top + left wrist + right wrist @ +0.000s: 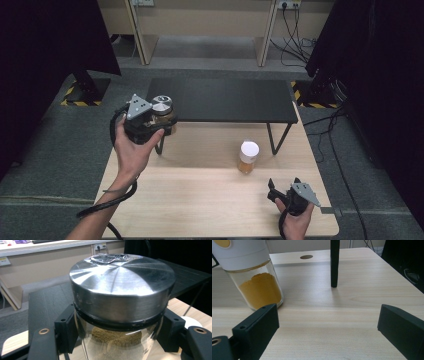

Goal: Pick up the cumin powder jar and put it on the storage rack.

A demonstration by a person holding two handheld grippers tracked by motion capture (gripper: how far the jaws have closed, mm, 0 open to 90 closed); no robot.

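Left gripper pinches a steel-lidded glass jar of brownish powder, lifted beside the black shelf. Right gripper rests spread on the tabletop, near a white-capped jar of yellow powder.

Between my right gripper and the white-capped jar of yellow powder the wooden table lies bare, so I can pass there, while the black shelf with its thin legs blocks the far side, just beyond that jar.
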